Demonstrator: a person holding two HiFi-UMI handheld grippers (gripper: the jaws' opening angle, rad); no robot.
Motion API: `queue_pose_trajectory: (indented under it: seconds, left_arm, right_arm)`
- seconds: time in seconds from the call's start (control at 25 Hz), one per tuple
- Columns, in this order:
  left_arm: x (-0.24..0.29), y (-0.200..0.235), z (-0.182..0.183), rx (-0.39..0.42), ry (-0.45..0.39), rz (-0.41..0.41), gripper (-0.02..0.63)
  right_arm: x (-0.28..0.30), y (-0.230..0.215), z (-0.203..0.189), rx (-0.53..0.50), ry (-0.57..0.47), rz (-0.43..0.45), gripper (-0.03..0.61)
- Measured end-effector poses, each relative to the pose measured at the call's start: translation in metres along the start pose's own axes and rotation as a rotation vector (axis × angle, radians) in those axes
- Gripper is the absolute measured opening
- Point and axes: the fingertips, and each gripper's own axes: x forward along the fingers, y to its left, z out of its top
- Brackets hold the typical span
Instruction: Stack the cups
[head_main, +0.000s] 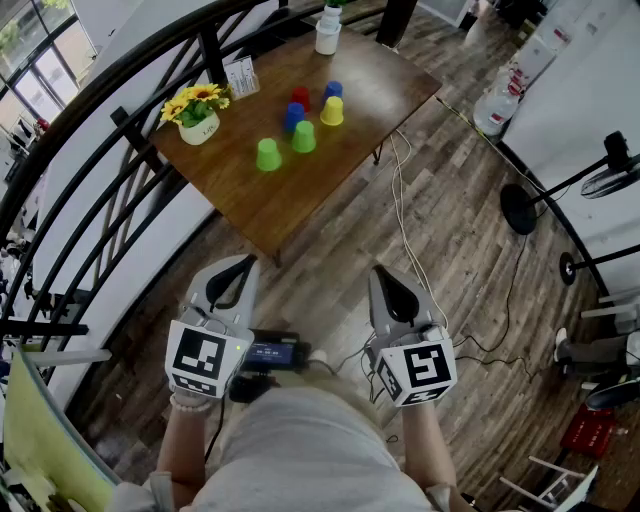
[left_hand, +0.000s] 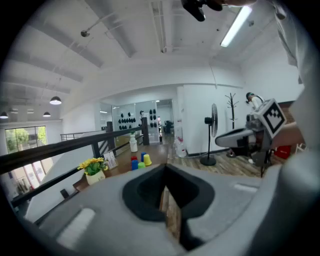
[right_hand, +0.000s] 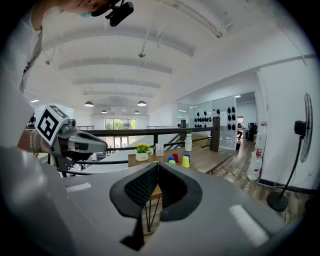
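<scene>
Presently the left gripper and right gripper show jaws closed, empty; plastic cups beside the flowerpot look light, slippery: pinch one sidewall.

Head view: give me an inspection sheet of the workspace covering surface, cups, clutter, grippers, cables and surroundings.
Surface: wooden table, bare toward its near edge.
Job's things: six cups, two green, two blue, one red and one yellow, clustered mid-table, none stacked.
Clutter: flower pot, card holder, white bottle along the far side.
Grippers: left gripper and right gripper both shut, empty, held short of the table.
Cables: white cable trails across the floor; black cable near the fan.
Surroundings: railing at left; standing fan and water jug at right.
</scene>
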Motion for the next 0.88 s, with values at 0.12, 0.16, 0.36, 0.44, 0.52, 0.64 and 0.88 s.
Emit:
queue_pose_trajectory:
  seconds: [0.12, 0.16, 0.36, 0.44, 0.52, 0.64, 0.88]
  left_arm:
    - [-0.0005, -0.0004, 0.0008, -0.003, -0.002, -0.001, -0.008]
    - [-0.0007, -0.0005, 0.0010, -0.005, -0.002, -0.001, -0.008]
    - [-0.0012, -0.0001, 0.0003, -0.009, -0.005, 0.000, -0.008]
    - [-0.0013, 0.0002, 0.0002, -0.008, -0.006, 0.001, -0.008]
    - [-0.0024, 0.0005, -0.0001, -0.006, -0.005, 0.001, -0.008]
    - [-0.0035, 0.0000, -0.0009, -0.004, -0.004, 0.001, -0.008]
    - [-0.0047, -0.0031, -0.0010, -0.009, -0.010, 0.004, -0.006]
  right_arm:
    - [-0.0010, 0.0020, 0.0004, 0.000, 0.000, 0.000, 0.005]
    - [-0.0013, 0.0026, 0.0005, 0.000, 0.000, 0.000, 0.005]
    - [-0.0012, 0.0046, -0.0008, -0.003, 0.001, 0.004, 0.005]
    - [-0.0005, 0.0055, -0.0009, -0.003, 0.001, 0.005, 0.005]
    - [-0.0005, 0.0070, -0.0005, -0.004, 0.002, 0.006, 0.005]
    - [-0.0014, 0.0085, -0.0010, 0.000, 0.002, 0.009, 0.005]
    - [-0.0043, 0.0083, -0.0026, 0.043, -0.006, 0.013, 0.005]
